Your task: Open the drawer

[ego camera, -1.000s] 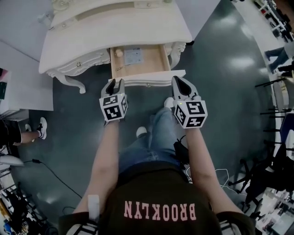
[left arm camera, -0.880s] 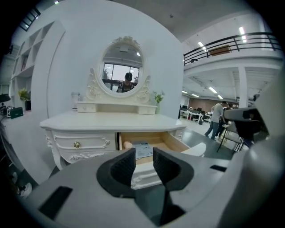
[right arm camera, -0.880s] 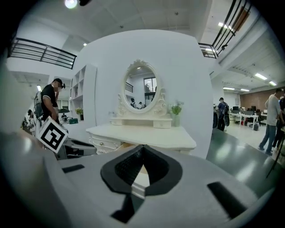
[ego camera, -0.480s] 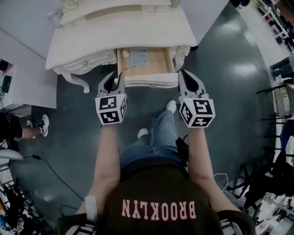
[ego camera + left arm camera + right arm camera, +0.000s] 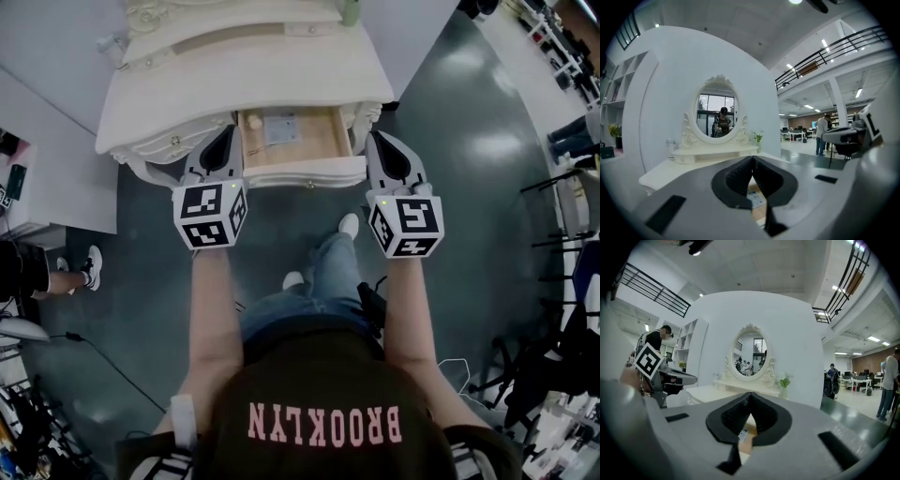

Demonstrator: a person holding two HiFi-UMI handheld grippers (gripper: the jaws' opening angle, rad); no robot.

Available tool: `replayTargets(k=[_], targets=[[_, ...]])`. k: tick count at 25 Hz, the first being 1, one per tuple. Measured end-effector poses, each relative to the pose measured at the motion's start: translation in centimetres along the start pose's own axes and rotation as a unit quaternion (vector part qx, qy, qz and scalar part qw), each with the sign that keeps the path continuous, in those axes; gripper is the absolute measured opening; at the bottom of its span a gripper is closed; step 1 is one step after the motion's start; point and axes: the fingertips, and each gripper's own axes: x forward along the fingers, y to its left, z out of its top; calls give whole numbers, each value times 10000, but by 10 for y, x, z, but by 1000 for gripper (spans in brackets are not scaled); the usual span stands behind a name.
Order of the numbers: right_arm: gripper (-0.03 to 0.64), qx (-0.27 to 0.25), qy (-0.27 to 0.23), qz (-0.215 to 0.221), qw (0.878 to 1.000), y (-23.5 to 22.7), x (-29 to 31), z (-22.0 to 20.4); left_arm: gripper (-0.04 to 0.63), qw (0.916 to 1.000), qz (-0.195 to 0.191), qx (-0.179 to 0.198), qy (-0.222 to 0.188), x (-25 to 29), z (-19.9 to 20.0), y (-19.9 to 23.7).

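The white dressing table stands ahead of me with its middle drawer pulled out, showing a wooden bottom with a small card in it. My left gripper hovers beside the drawer's left front corner, jaws shut on nothing. My right gripper hovers at the drawer's right front corner, also shut and empty. In the left gripper view the left gripper points almost level over the tabletop toward the oval mirror. The right gripper faces the mirror the same way.
A small plant stands on the table's right end. My legs and shoes are on the dark floor just before the drawer. Someone's shoes and a cable lie at the left; chairs and racks crowd the right edge.
Both grippers have risen from below the drawer front to its level. The left jaws, open a second ago, have closed with nothing in them. The drawer stays pulled out.
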Motion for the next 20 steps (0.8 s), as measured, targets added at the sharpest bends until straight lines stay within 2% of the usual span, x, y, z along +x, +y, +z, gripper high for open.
replayTargets(k=[10, 20], targets=[[-5, -167, -257, -31, 9995, -11, 12, 31, 6, 9991, -157, 253, -285, 8, 36, -6], [-5, -281, -158, -11, 9995, -18, 21, 32, 6, 9986, -96, 259, -440, 18, 50, -1]])
